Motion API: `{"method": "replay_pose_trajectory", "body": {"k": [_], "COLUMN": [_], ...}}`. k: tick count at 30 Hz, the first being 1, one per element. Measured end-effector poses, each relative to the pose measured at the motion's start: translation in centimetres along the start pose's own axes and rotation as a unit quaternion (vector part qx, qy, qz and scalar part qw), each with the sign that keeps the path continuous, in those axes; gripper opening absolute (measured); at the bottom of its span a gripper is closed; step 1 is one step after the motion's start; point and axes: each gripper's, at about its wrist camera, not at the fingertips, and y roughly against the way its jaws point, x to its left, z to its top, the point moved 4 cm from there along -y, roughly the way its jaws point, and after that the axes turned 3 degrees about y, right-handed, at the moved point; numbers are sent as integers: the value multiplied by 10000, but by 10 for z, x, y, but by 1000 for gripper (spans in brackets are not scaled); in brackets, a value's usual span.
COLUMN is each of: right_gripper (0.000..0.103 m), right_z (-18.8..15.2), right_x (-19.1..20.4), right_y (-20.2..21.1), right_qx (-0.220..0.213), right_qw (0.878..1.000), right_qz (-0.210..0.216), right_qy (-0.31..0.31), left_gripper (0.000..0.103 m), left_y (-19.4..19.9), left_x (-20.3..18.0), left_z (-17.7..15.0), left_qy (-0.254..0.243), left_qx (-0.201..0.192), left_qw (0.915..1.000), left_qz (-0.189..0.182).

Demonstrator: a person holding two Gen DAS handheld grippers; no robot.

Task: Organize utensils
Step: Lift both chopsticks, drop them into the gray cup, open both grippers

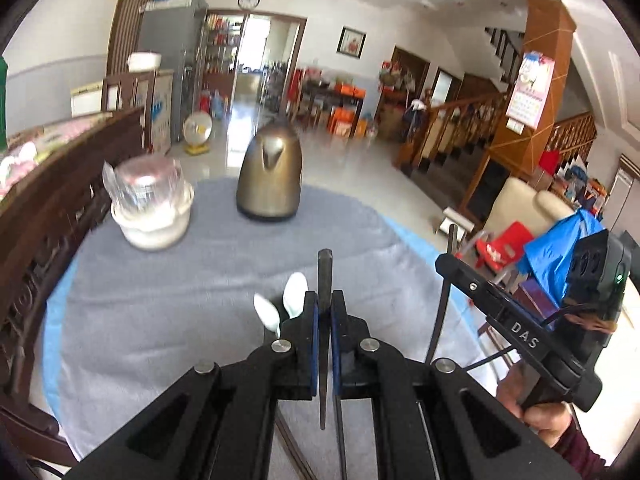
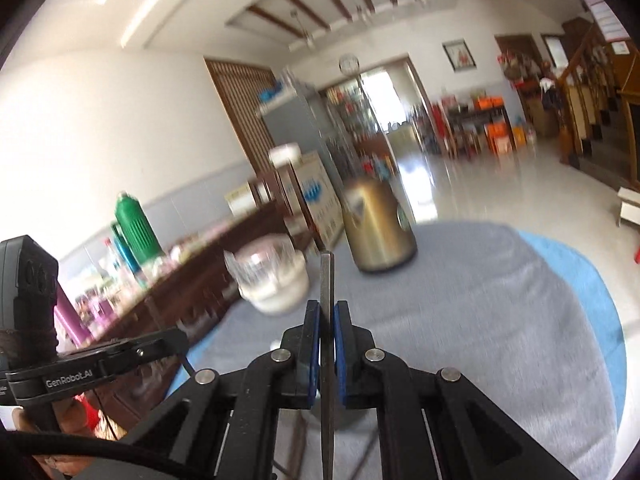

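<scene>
Clamped between the left gripper (image 1: 325,308)'s blue pads stands a thin dark chopstick (image 1: 324,276); the right gripper (image 2: 327,316) pinches its own slim dark chopstick (image 2: 327,280) likewise. Both look light, stiff and slippery, best held mid-shaft. Two white plastic spoons (image 1: 280,304) lie on the grey tablecloth (image 1: 168,304), beyond them a bronze metal kettle (image 1: 269,174), in a tiled living room.

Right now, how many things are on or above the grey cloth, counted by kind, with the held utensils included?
Dark chopsticks: 2, one in the left gripper at, one in the right gripper at
White spoons: 2
Gold kettle: 1
White bowl stack with clear cover: 1
Total: 6
</scene>
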Motion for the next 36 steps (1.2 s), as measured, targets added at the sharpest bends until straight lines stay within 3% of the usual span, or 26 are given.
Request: {"method": "replay_pose_trajectory", "body": {"k": [5, 9, 14, 17, 23, 28, 32, 33, 34, 35, 36], "right_gripper": [7, 7, 7, 7, 7, 7, 9, 14, 27, 39, 71], "right_z": [30, 52, 63, 61, 43, 24, 18, 14, 12, 10, 8], "right_x": [10, 19, 34, 43, 54, 44, 31, 24, 20, 14, 10], "right_y": [2, 2, -10, -26, -73, -91, -85, -78, -75, -70, -64], "right_qx": [-838, -1631, -2235, -2386, -2061, -1465, -1047, -954, -827, -743, -702], "right_qw": [9965, 9864, 9737, 9694, 9747, 9858, 9936, 9946, 9958, 9964, 9964], "right_qz": [24, -133, -426, -572, -843, -793, -425, -372, -304, -228, -75], "right_qy": [-55, -125, -118, -49, 207, 220, -95, -168, -255, -337, -468], "left_gripper": [6, 6, 6, 6, 6, 6, 8, 11, 21, 38, 45], "left_y": [23, 34, 49, 48, 11, -30, -41, -38, -34, -27, -20], "left_x": [-11, -17, -19, -17, -2, 14, 21, 22, 23, 24, 25], "left_z": [28, 48, 73, 79, 67, 45, 34, 33, 32, 31, 30], "left_qy": [-135, -248, -305, -305, -127, 77, 169, 190, 188, 171, 159], "left_qx": [-346, -578, -1083, -1388, -1386, -782, -333, -300, -315, -376, -464], "left_qw": [9993, 9980, 9936, 9896, 9891, 9961, 9988, 9990, 9990, 9989, 9985], "left_qz": [-63, -39, 89, 226, 490, 398, 313, 285, 256, 238, 235]}}
